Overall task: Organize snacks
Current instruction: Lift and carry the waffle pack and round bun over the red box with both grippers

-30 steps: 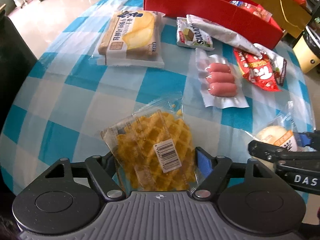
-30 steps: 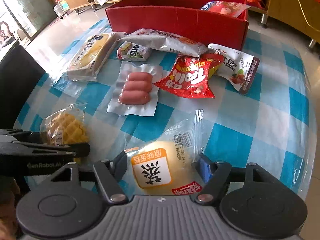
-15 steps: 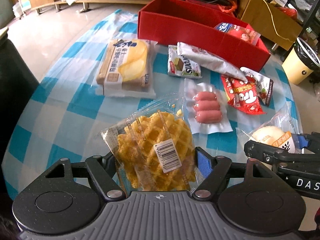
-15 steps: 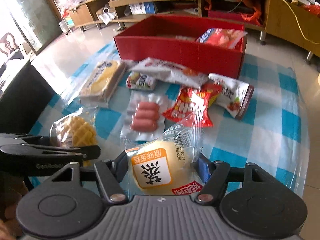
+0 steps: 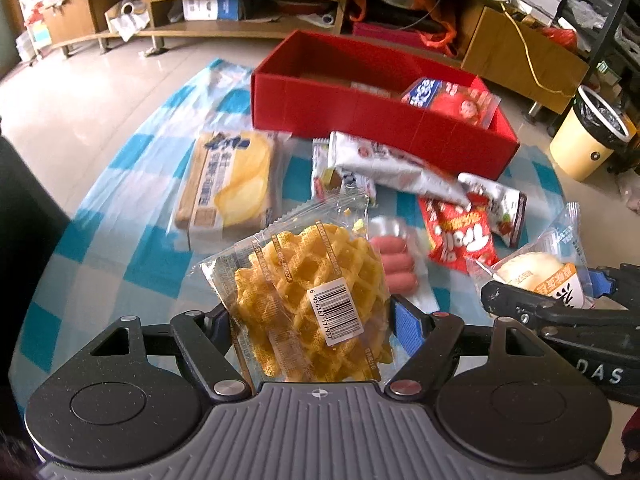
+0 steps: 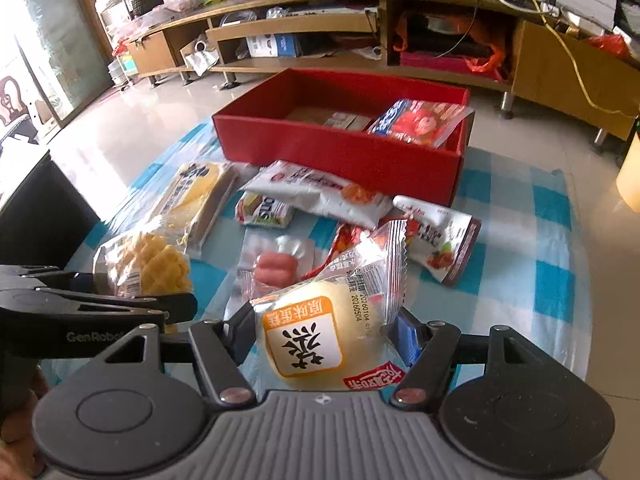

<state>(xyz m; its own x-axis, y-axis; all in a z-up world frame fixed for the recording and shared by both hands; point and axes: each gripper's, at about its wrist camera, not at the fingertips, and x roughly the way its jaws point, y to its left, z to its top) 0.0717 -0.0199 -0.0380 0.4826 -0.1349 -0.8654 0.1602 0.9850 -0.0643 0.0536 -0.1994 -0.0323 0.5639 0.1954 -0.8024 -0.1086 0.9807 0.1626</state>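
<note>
- while both packets hang clear above the checked cloth, the left gripper (image 5: 310, 320) has its fingers clamped on a waffle packet (image 5: 308, 300), a crinkly clear wrapper over a golden grid-patterned waffle with a white barcode sticker.
- the right gripper (image 6: 324, 336) has its fingers clamped on a cake packet (image 6: 320, 332), a soft, pale round bun in glossy clear film with an orange-edged label and a saw-toothed seam.
- below them the surface (image 6: 520, 248) wears a shiny blue-and-white checked cloth.
- lying flat on it, near the packets: a sausage pack (image 6: 276, 264) of plump pink links under vacuum-tight plastic, a red foil pouch (image 5: 460, 232), a white pouch (image 6: 440, 240) with a dark edge, a long white bag (image 6: 320, 192), a small wafer packet (image 6: 264, 208) and a rectangular bread loaf (image 5: 228, 184) in a clear wrap.
- just behind the snacks stands a red box (image 6: 340, 152), an open-topped cardboard rectangle, with a blue-and-red bag (image 6: 416, 120) leaning against its right end inside.
- to the far right on the floor, a cream bin (image 5: 588, 136) with a black liner.
</note>
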